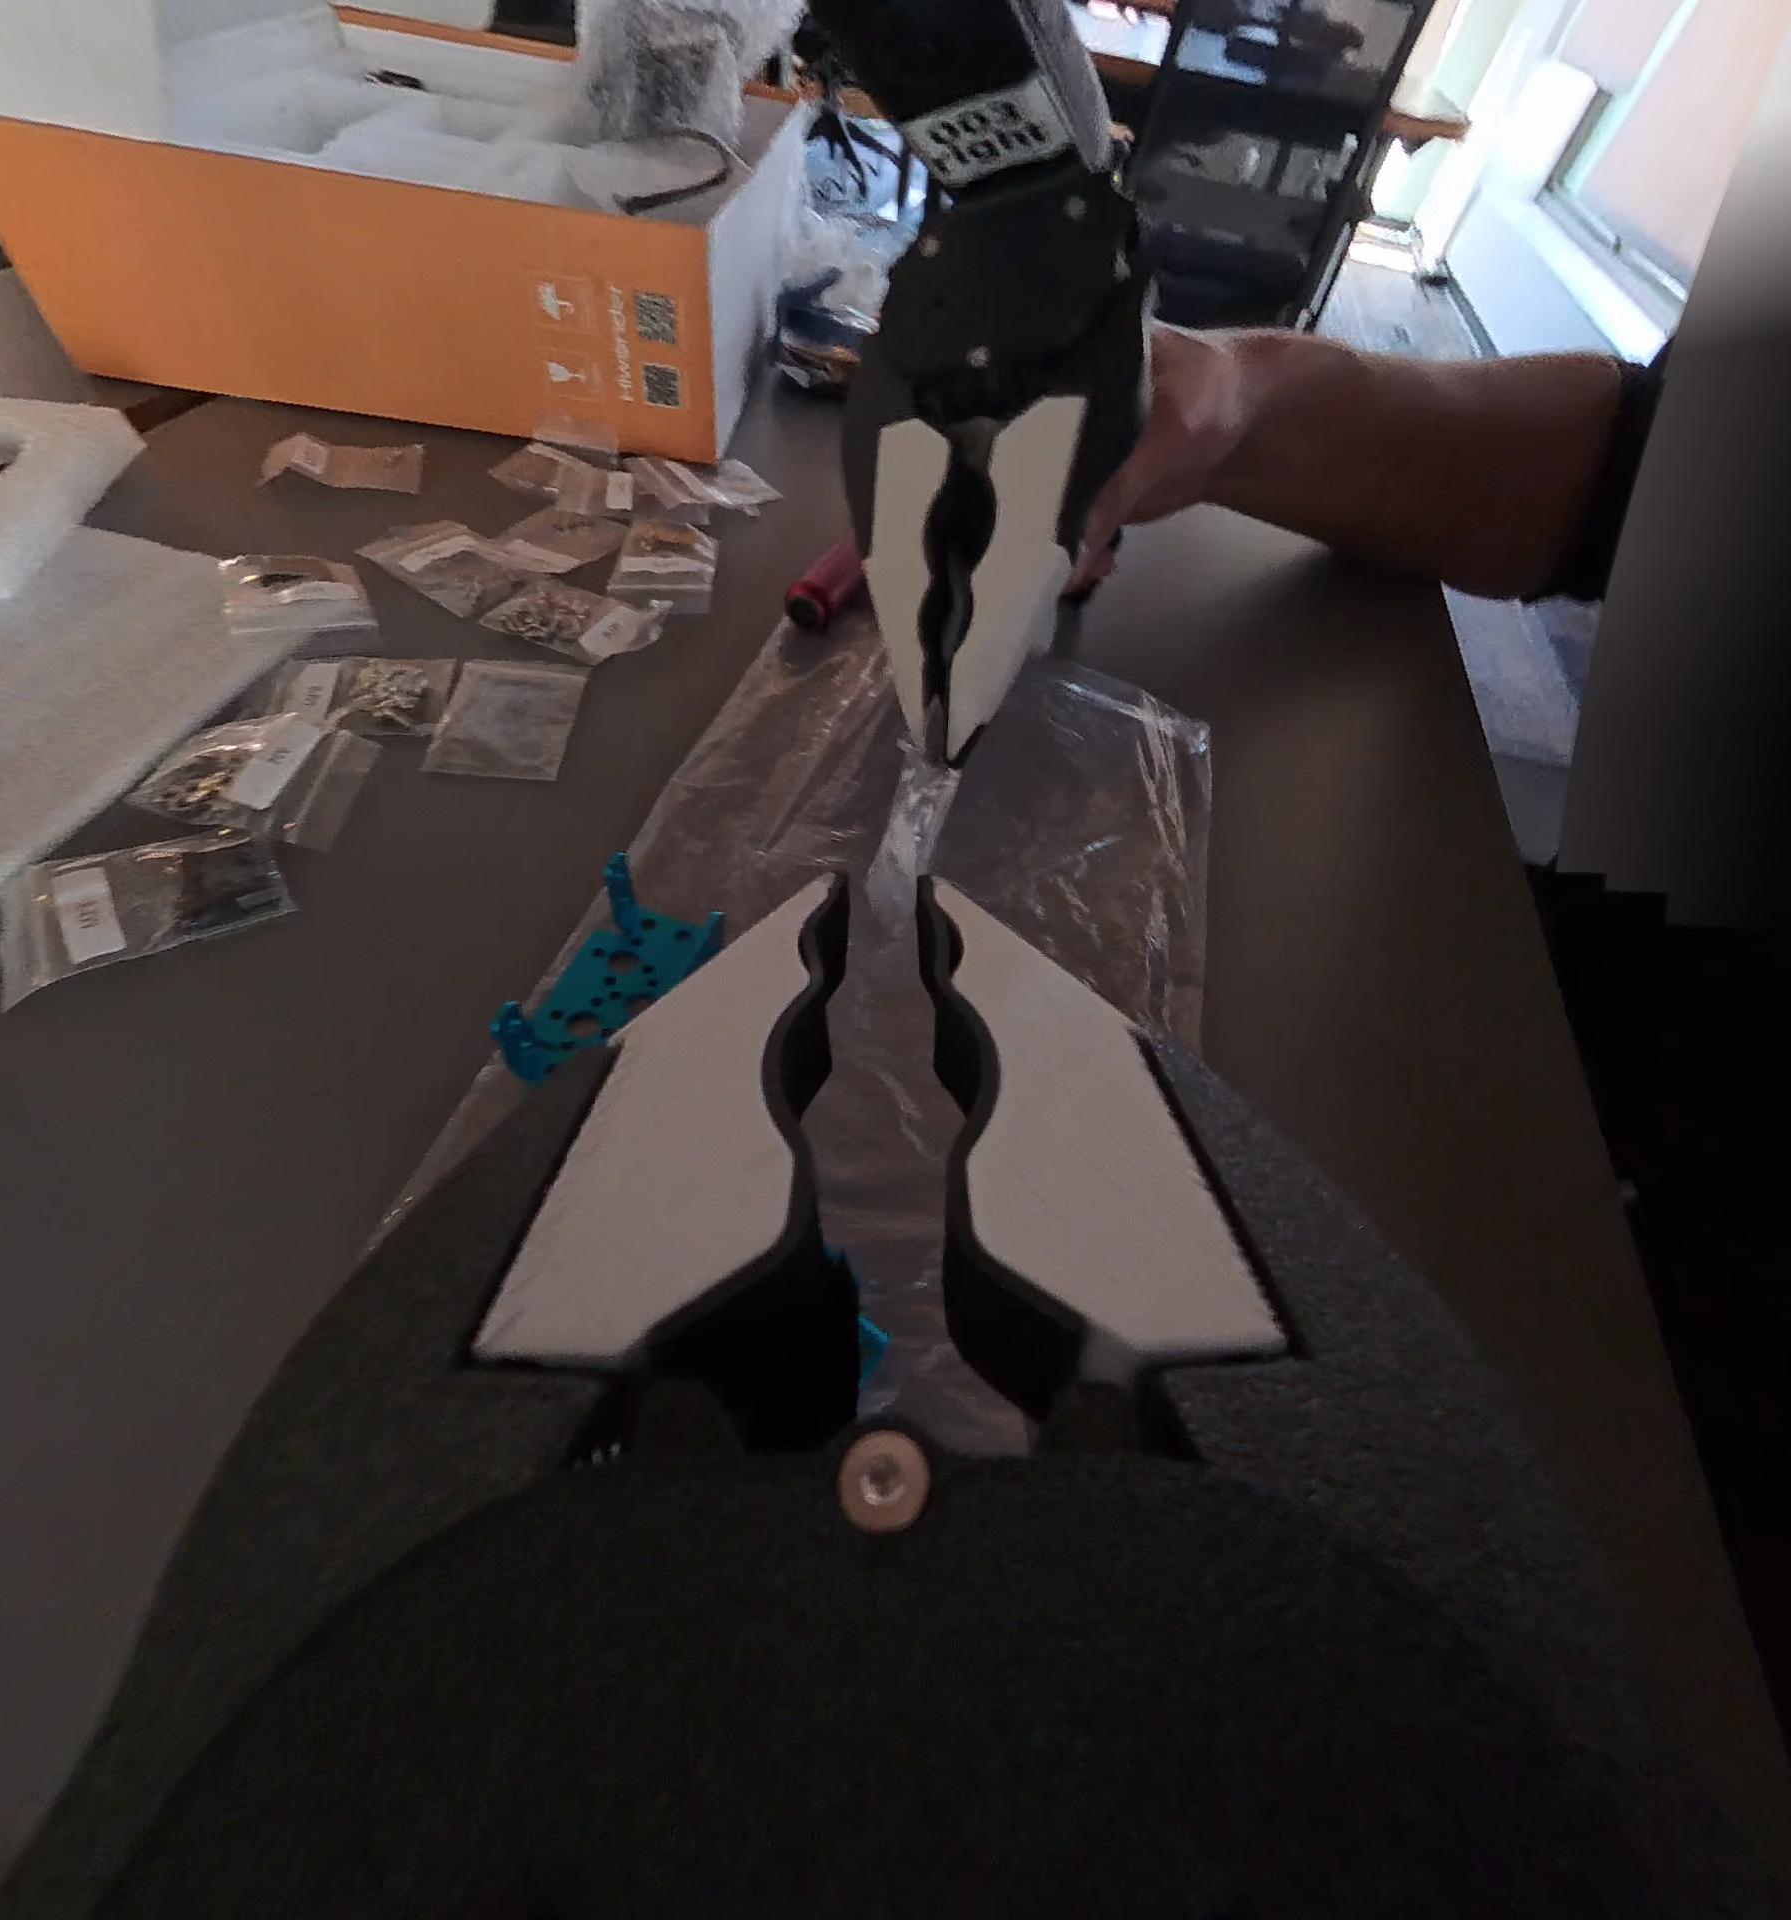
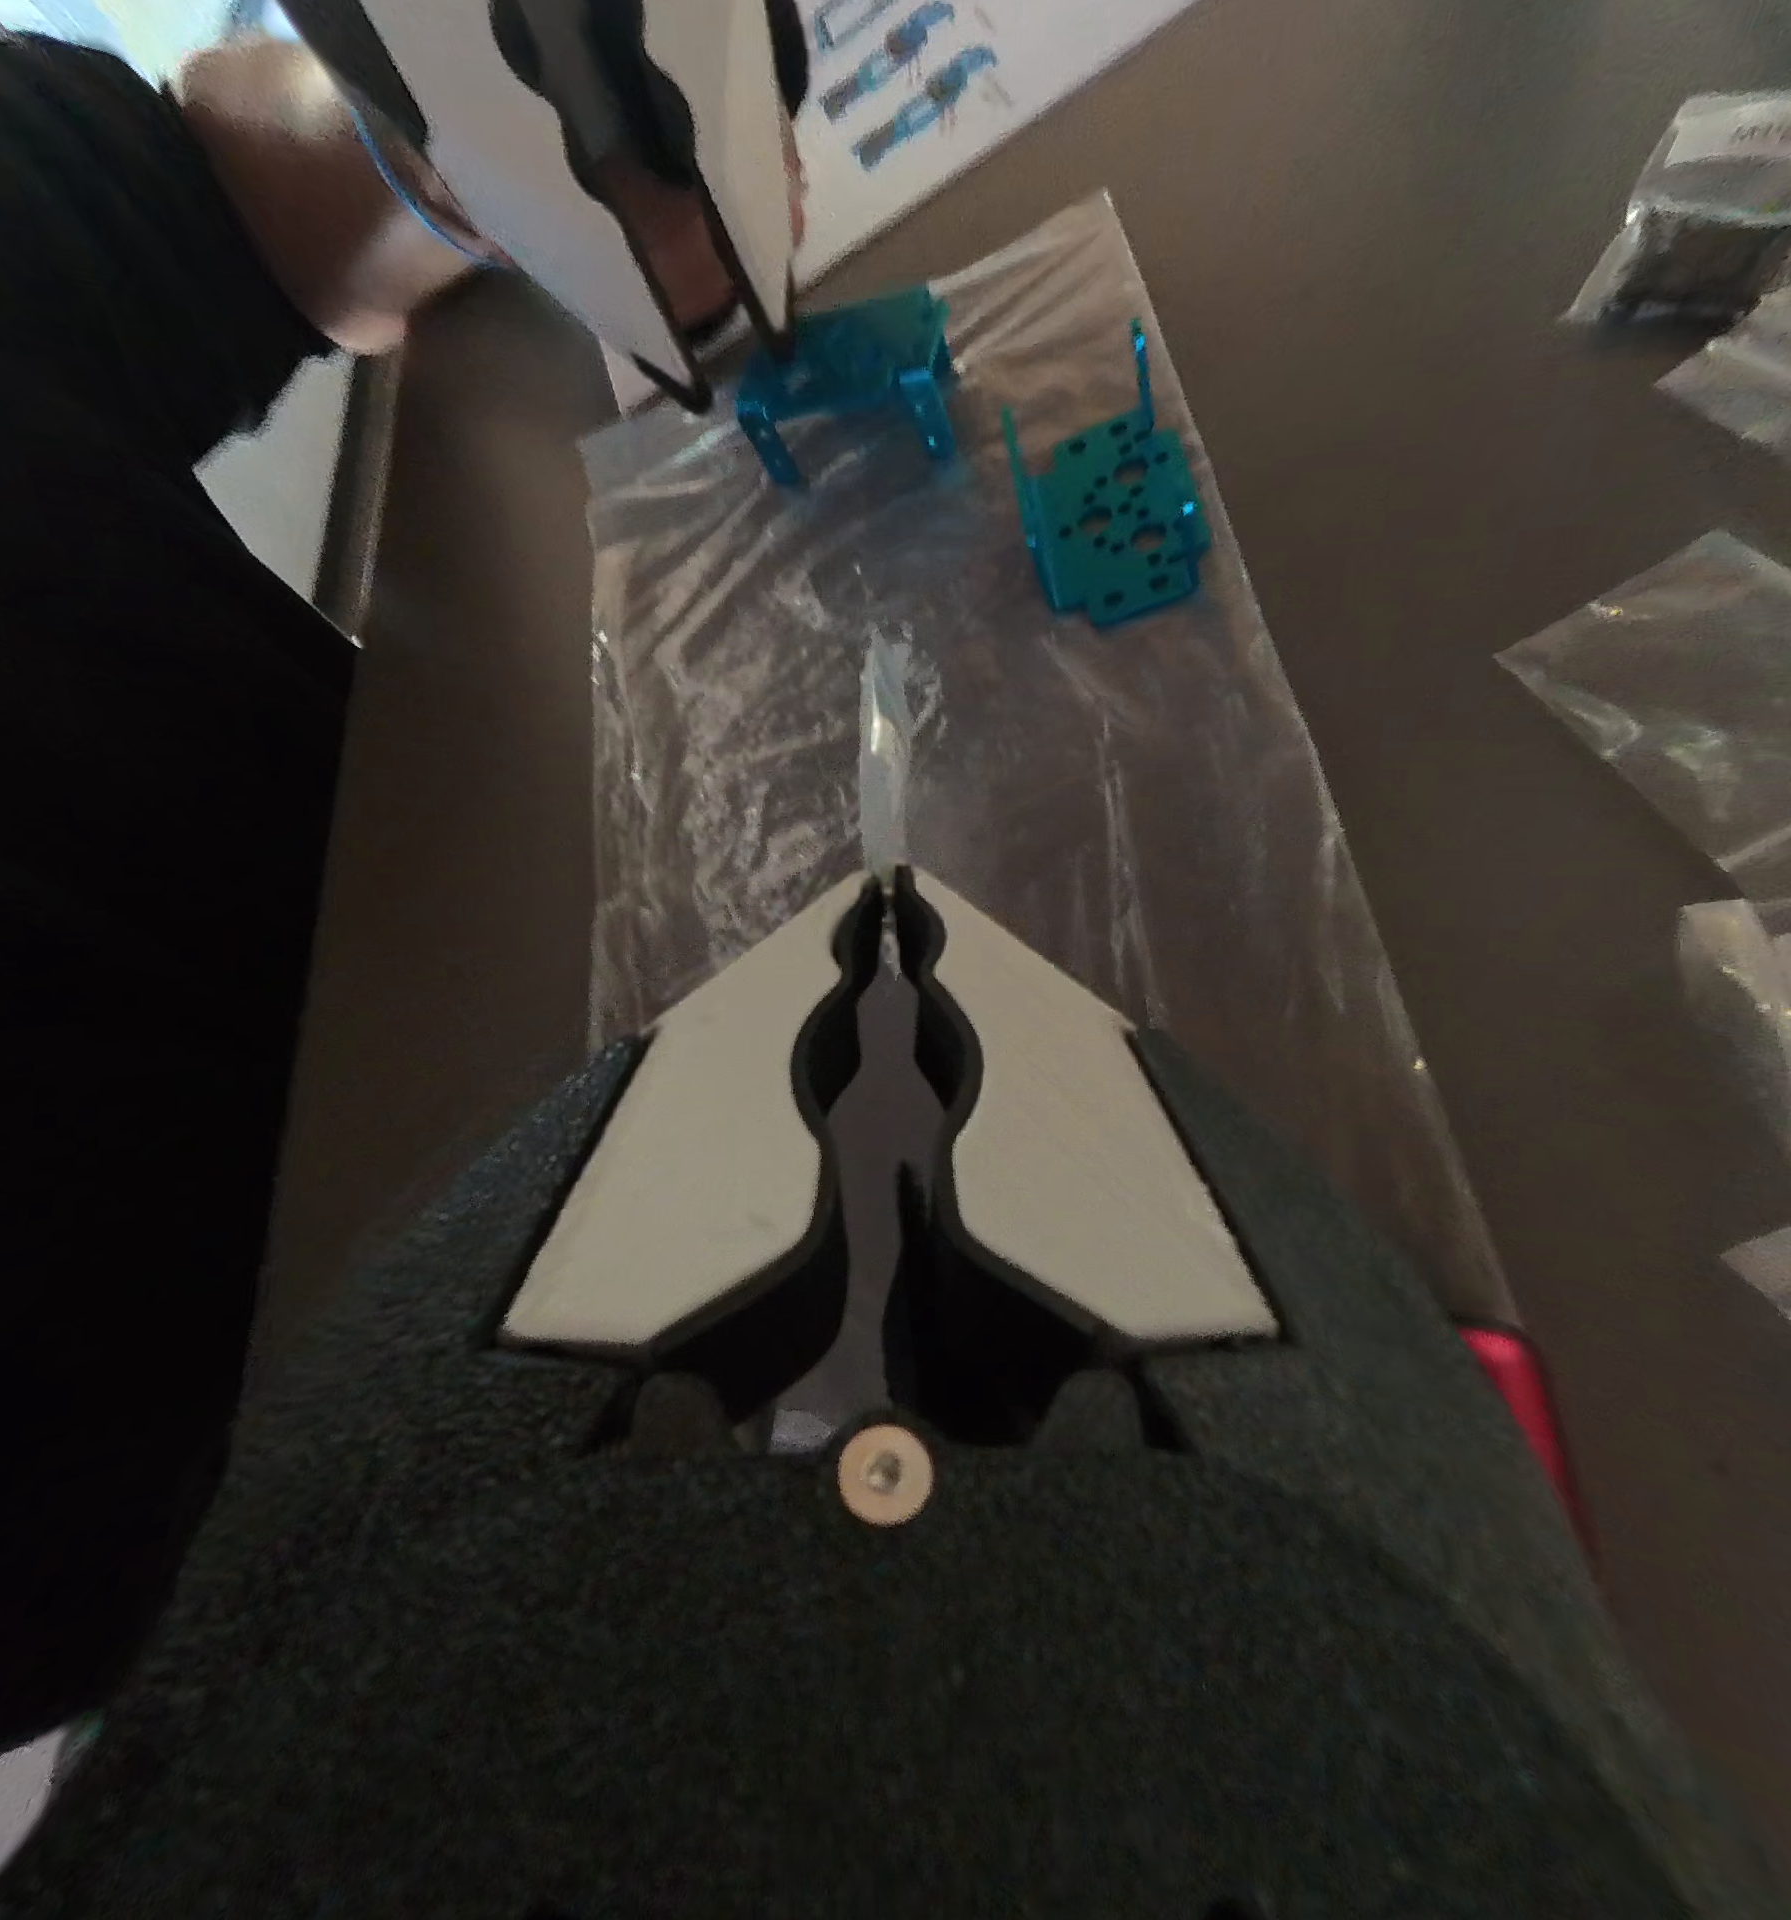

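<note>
We see the left hand-held gripper [image 1: 875, 883], rough black body with smooth white finger plates and wavy black pads, standing with its jaws apart over a crinkled clear plastic bag [image 1: 1057, 894] that lies flat on the matte dark brown bench [image 1: 247, 1247]. It grips nothing; a raised twist of the film runs just past its tips.

The right hand-held gripper [image 2: 886, 878], same build, has its jaws together, clamped on that pinched ridge of the clear plastic bag [image 2: 974, 727], film caught at the very tips. In the left wrist view it comes in from the far side, tips down on the bag, with a person's hand [image 1: 1171, 436] behind it. It carries a white label with writing.

Two blue anodised metal brackets sit on the bag: a flat perforated one with upturned tabs [image 2: 1114, 520], and a bridge-shaped one on legs [image 2: 849, 364] just beside the left gripper's tips in the right wrist view.

Many small clear zip bags of hardware with white stickers [image 1: 517, 603] lie scattered left of the bag, well apart from it. Behind them stands an open orange-and-white cardboard box [image 1: 351, 270] with printed marks, and white foam sheets [image 1: 70, 644] at far left. A red cylinder [image 1: 823, 587] lies near the bag's far end. The bench edge [image 1: 1493, 831] runs close along the right of the bag; bare bench shows between the bag and the zip bags.
</note>
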`<state>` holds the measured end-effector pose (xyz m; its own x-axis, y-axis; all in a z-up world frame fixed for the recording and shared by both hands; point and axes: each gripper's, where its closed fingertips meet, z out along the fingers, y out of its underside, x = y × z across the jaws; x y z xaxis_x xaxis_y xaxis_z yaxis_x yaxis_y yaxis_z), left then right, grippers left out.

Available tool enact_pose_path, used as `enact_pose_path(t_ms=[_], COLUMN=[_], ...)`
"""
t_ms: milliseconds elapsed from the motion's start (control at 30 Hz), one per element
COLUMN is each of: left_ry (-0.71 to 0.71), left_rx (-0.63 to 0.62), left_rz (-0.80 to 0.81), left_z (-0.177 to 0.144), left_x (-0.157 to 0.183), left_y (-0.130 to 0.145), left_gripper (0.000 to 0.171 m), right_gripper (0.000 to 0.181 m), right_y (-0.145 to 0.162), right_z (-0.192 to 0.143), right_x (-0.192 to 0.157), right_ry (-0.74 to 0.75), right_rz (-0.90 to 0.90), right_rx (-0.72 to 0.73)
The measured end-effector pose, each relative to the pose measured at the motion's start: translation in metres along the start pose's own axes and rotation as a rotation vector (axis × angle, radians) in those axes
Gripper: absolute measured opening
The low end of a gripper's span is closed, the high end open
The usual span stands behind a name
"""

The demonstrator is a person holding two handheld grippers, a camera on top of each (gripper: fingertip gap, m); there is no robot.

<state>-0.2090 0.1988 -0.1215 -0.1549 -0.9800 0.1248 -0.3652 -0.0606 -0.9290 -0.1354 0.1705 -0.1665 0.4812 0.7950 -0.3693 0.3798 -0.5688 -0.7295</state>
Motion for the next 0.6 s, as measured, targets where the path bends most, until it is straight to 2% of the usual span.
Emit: enact_pose_path(t_ms=[67,233,333,433,533,600], left_ry=[0.007,0.011,-0.044,-0.084,-0.049,-0.020], left_rx=[-0.016,-0.069,-0.105,-0.149,-0.195,-0.215], left_rz=[0.029,0.096,0.170,0.186,0.189,0.178], left_z=[0.002,0.009,0.016,0.026,0.037,0.045], left_x=[0.005,0.018,0.018,0.013,0.013,0.014], left_y=[0.002,0.009,0.012,0.010,0.009,0.009], left_gripper=[0.013,0.019,0.021,0.014,0.000,0.000], right_gripper=[0.001,0.002,0.002,0.002,0.002,0.002], right_y=[-0.007,-0.008,-0.005,-0.006,-0.002,-0.002], right_z=[-0.001,-0.003,-0.004,-0.002,0.000,0.000], right_x=[-0.010,-0.012,-0.014,-0.015,-0.015,-0.014], right_ry=[-0.065,-0.040,-0.033,-0.042,-0.051,-0.052], right_rz=[0.000,-0.038,-0.057,-0.053,-0.051,-0.044], right_rx=[0.041,0.023,-0.007,-0.005,-0.014,-0.010])
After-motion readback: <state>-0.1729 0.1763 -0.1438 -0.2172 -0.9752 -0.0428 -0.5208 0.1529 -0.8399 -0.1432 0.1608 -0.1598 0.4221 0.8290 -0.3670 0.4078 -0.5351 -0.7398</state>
